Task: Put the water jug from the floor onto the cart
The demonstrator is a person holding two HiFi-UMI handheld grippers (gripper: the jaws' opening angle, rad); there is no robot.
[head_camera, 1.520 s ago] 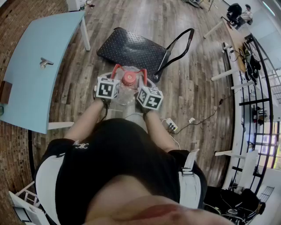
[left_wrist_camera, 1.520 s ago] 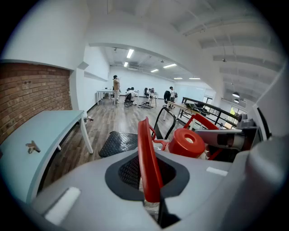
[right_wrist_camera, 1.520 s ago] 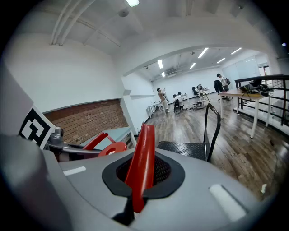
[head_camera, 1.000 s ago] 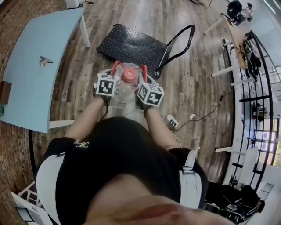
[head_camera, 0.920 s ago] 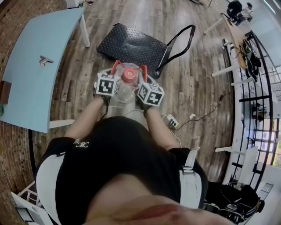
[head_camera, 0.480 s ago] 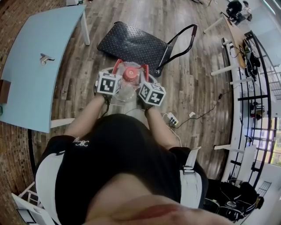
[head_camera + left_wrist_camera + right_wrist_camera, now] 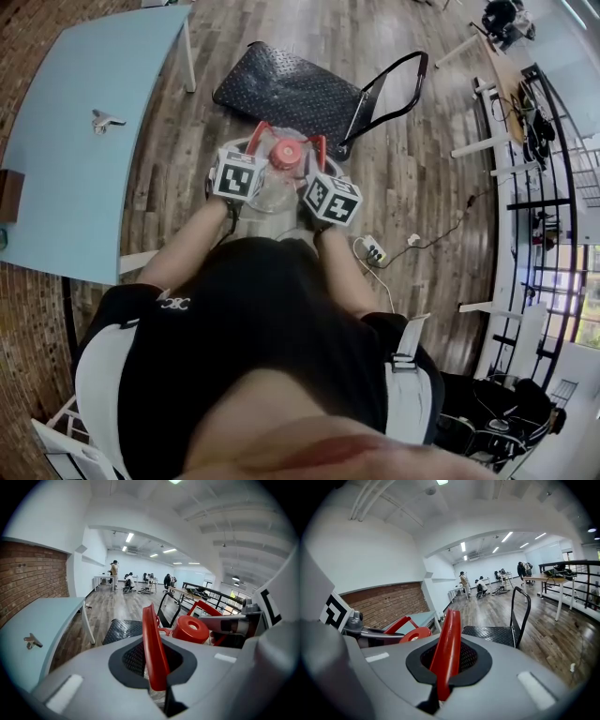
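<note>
Person in black top, seen from above, both arms reaching fwd. L gripper (image 7: 155,670): jaws nearly together, clamped on the left red handle (image 7: 151,639) of the water jug. R gripper (image 7: 443,667): jaws pinched tight on the right red handle (image 7: 447,644).

The water jug (image 7: 272,192) is clear w/ a red cap (image 7: 286,153) and is held between the two grippers. Its long axis is vertical, cap pointing up at the head camera, one handle rising each side of the cap.

Just beyond the jug, a flat black cart (image 7: 286,89) sits on the wood floor (image 7: 422,187), its push handle (image 7: 403,75) at the right end. Pale blue table (image 7: 75,141) to the left. People (image 7: 114,569) far down the room.
</note>
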